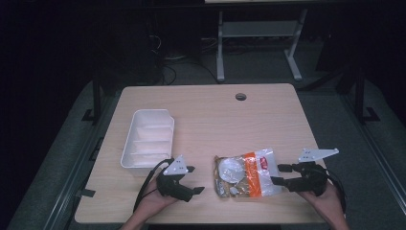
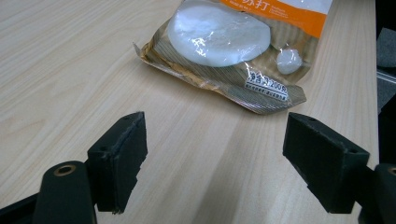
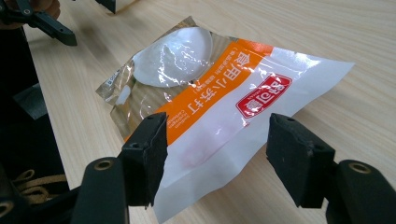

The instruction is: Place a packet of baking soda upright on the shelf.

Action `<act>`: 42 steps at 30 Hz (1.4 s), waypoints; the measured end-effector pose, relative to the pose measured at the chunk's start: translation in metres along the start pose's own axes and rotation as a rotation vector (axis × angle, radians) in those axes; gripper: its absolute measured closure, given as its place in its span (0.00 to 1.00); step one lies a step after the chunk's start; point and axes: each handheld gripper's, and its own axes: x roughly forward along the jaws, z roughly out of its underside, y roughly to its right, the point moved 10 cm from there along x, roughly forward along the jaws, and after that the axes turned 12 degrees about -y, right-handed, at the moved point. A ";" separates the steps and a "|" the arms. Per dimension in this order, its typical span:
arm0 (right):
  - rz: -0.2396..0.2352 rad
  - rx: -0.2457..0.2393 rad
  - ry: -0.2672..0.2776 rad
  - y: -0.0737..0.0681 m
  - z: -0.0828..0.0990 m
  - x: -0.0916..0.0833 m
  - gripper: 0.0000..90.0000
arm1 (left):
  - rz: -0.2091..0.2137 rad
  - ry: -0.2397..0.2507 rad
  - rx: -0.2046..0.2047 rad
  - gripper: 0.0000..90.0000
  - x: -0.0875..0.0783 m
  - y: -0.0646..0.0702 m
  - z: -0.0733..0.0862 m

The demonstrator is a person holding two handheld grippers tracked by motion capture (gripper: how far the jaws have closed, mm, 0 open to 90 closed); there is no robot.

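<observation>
Packaged food bag (image 1: pixel 246 175) lying flat on the desk (image 1: pixel 206 115), toward the near edge and right of centre; a white divided tray (image 1: pixel 148 139) stands well apart to the bag's left. The bag has a clear brown-striped end showing a round white piece, an orange band across the middle, and a white sealed end bearing a red label. Its long axis runs roughly left to right across the desk, clear end toward the tray, white end away from it.

Right tool (image 1: pixel 283 175): just beside the bag's white end, pointing along the bag's long axis. In the right gripper view the jaws stand apart, with the white end of the bag (image 3: pixel 219 116) reaching between them and no pad visibly pressing on the film. The right hand (image 1: pixel 328 201) holds the tool low and nearly level at the near edge of the desk.

Left tool (image 1: pixel 194 179): near the bag's clear end with bare desk between. In the left gripper view the jaws stand wide apart and empty, the bag (image 2: pixel 229 51) lying ahead of them and slightly to the right.

Judgement: the right tool is the nearer; closing on the white end needs little further advance.
</observation>
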 end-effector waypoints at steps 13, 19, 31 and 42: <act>0.038 0.026 0.014 0.008 0.000 -0.009 0.40 | 0.026 0.007 -0.004 0.37 0.001 0.004 -0.007; 0.047 0.051 0.036 0.014 0.000 -0.016 0.39 | 0.040 -0.006 -0.007 0.47 0.006 0.002 -0.013; 0.060 0.074 0.015 0.023 0.003 -0.013 0.34 | 0.080 -0.023 0.018 0.76 0.022 0.001 -0.036; 0.052 0.089 0.010 0.026 0.002 -0.012 0.33 | 0.102 -0.062 0.020 0.89 0.043 -0.001 -0.056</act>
